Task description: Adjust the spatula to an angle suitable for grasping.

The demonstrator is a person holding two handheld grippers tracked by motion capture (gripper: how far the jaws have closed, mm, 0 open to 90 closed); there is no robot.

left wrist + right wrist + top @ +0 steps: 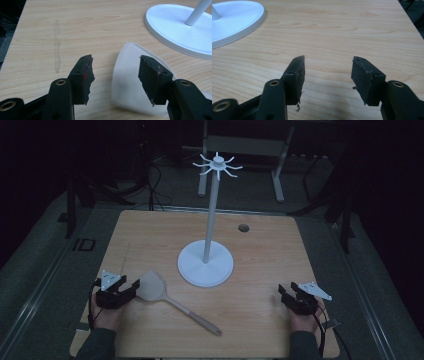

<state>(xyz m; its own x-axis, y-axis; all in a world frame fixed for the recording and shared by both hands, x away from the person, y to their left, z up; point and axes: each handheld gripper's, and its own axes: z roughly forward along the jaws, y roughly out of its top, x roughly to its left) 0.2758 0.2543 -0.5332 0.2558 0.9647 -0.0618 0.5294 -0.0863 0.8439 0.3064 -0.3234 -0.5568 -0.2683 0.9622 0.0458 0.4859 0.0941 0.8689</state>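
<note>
Left gripper (131, 287) jaws wide, spatula (152, 288) blade under right jaw, nothing gripped; handle runs toward near edge. Right gripper (286, 296) jaws wide over bare table (150, 235). Stand (205, 262) mid-table

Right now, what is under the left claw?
The pale blade of the spatula lies on the table beneath the open left claw, untouched. The blade's right part is hidden by one jaw.

Bare table (260, 305) between claws, stand (205, 262) mid-table, spatula (165, 297) beside left claw (131, 287)
</note>
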